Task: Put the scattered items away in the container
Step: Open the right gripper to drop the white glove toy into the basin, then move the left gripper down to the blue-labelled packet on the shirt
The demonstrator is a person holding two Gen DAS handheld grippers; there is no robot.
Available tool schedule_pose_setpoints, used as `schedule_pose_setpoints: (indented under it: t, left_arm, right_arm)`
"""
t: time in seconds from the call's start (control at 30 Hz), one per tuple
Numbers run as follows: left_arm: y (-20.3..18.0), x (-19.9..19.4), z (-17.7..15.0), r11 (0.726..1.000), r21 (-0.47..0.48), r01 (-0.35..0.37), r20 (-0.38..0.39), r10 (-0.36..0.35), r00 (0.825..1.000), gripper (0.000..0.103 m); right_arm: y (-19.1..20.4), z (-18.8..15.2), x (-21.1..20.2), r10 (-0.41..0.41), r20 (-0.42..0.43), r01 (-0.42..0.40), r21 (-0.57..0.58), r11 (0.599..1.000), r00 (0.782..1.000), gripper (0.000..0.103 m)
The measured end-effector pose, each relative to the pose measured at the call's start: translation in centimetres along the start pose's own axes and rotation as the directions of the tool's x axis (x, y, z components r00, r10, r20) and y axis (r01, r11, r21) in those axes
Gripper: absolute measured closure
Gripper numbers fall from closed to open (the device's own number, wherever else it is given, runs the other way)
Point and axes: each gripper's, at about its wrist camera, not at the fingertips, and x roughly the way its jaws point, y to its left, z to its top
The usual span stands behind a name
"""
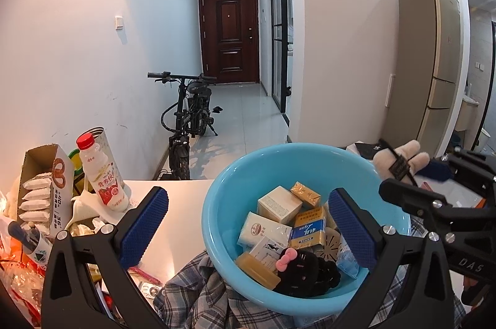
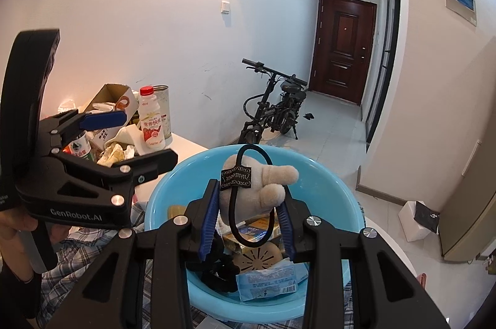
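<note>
Right wrist: right gripper fingers pinch plush toy; left gripper fingers wide apart.

White table: plaid shirt (under blue basin), milk bottle.

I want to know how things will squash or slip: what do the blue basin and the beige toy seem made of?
Blue basin: probably glossy moulded plastic, given its smooth sheen. Beige toy, held in the right hand-held gripper: apparently soft plush, with fuzzy matte pile.
</note>
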Motion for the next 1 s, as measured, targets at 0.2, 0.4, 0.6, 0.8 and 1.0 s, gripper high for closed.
schedule_pose_setpoints:
  t: [0.2, 0.4, 0.6, 0.8, 1.0]
  left_arm:
    - [0.0, 0.0, 0.0, 1.000, -0.001, 0.006, -0.002, -0.006, 1.000, 0.000]
    - [-0.8, -0.1, -0.1, 1.000, 0.018, 0.012, -0.001, -0.012, 1.000, 0.000]
    - [-1.3, -0.3, -0.2, 1.000, 0.030, 0.007, 0.001, -0.007, 1.000, 0.000]
    - [-2.5, 0.2, -0.6, 0.998, 0.066, 0.002, -0.018, 0.000, 1.000, 0.000]
    - [-3.4, 0.3, -0.8, 0.998, 0.069, 0.015, -0.032, -0.013, 0.999, 0.000]
  right_arm:
    - [-0.5, 0.4, -1.2, -0.059, 0.065, 0.057, 0.038, 0.998, 0.996, 0.000]
    - [-0.6, 0.4, -1.3, -0.083, 0.055, 0.081, 0.035, 0.996, 0.995, 0.000]
    - [-0.8, 0.4, -1.6, -0.091, 0.051, 0.090, 0.030, 0.996, 0.994, 0.000]
    - [-1.0, 0.5, -1.9, -0.090, 0.049, 0.089, 0.021, 0.996, 0.995, 0.000]
    - [-1.3, 0.5, -2.4, -0.085, 0.054, 0.084, 0.013, 0.996, 0.995, 0.000]
